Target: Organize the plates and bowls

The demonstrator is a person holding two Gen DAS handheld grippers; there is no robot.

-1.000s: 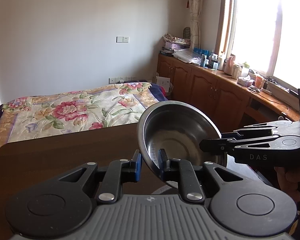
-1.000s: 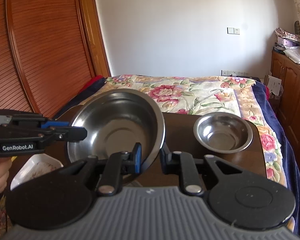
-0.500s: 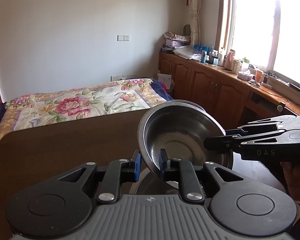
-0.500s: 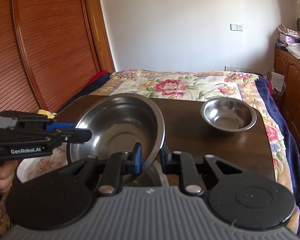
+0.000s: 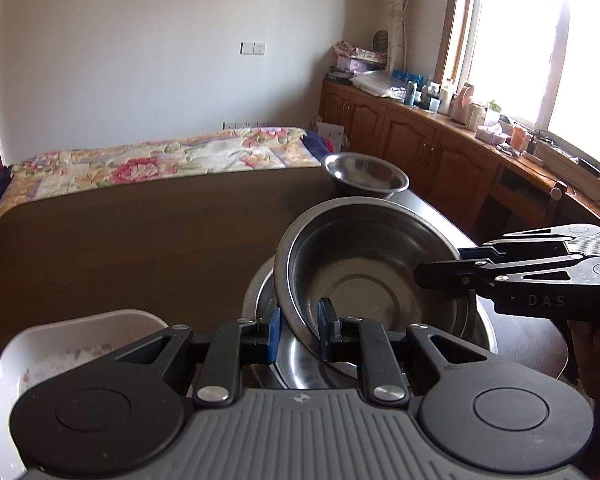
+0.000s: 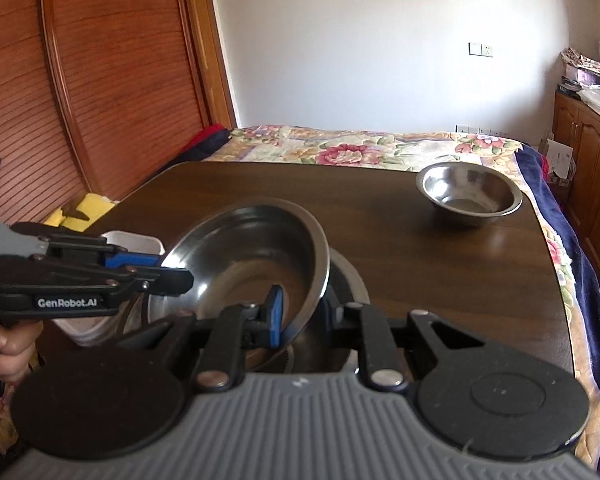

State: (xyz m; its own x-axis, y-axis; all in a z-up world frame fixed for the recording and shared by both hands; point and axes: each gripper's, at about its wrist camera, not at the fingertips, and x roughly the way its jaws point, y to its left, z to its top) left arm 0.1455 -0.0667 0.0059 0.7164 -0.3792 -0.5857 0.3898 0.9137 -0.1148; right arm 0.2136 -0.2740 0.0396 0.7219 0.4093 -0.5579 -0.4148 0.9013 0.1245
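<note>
Both grippers hold one medium steel bowl (image 5: pixel 364 280) by opposite rims, tilted, just above a larger steel bowl (image 5: pixel 254 300) on the dark wooden table (image 5: pixel 140 240). My left gripper (image 5: pixel 298 320) is shut on the near rim. My right gripper (image 5: pixel 432 276) is clamped on the rim from the right. In the right wrist view the held bowl (image 6: pixel 252 256) has the right gripper (image 6: pixel 302 312) on its near edge and the left gripper (image 6: pixel 176 276) on its left edge, with the larger bowl (image 6: pixel 350 280) partly hidden beneath. A small steel bowl (image 6: pixel 470 194) stands alone at the table's far right.
A white rectangular dish (image 5: pixel 80 344) with reddish smears sits left of the stacked bowls. Yellow items (image 6: pixel 84 208) lie off the table's left edge. A floral bed (image 6: pixel 360 148) lies behind the table, and wooden cabinets (image 5: pixel 420 148) line the right wall.
The held bowl has come down from in front of the bed to just over the larger bowl. Both grippers moved down with it, and the white dish and small bowl came into view.
</note>
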